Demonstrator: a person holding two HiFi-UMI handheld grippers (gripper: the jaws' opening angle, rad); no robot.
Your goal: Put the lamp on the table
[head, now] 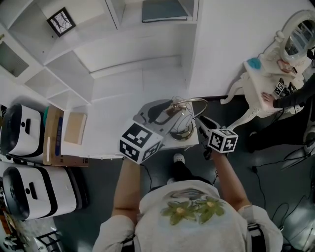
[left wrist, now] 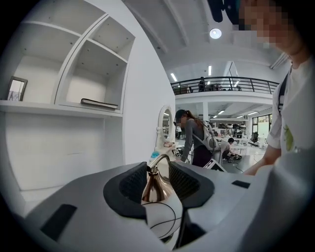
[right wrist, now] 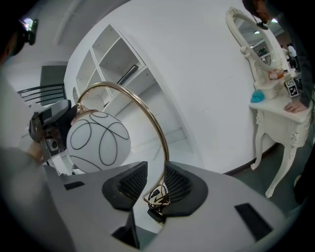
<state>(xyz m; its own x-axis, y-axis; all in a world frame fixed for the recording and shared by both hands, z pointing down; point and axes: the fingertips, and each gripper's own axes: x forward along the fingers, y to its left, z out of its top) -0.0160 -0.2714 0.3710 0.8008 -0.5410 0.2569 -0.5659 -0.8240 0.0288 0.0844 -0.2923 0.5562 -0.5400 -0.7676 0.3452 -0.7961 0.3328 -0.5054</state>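
Note:
The lamp has a thin gold arched stem [head: 191, 101], a round base [head: 182, 132] and a white globe [right wrist: 98, 141] with black lines under a copper cone [left wrist: 157, 186]. It is over the front right corner of the white table [head: 115, 98]; whether it rests there is hidden. My left gripper [head: 169, 116] is shut on the copper cone, both pads touching it. My right gripper [head: 198, 124] is shut low on the stem [right wrist: 156, 140], which lies against the right pad with the bundled cord [right wrist: 157, 199] below it.
A white shelf unit [head: 59, 64] with a picture frame [head: 61, 21] and a book [head: 165, 10] backs the table. A cardboard box [head: 74, 129] lies at its left end. A white dressing table [head: 263, 86] with a mirror stands right, a person's hand on it. Two white machines [head: 24, 130] sit left.

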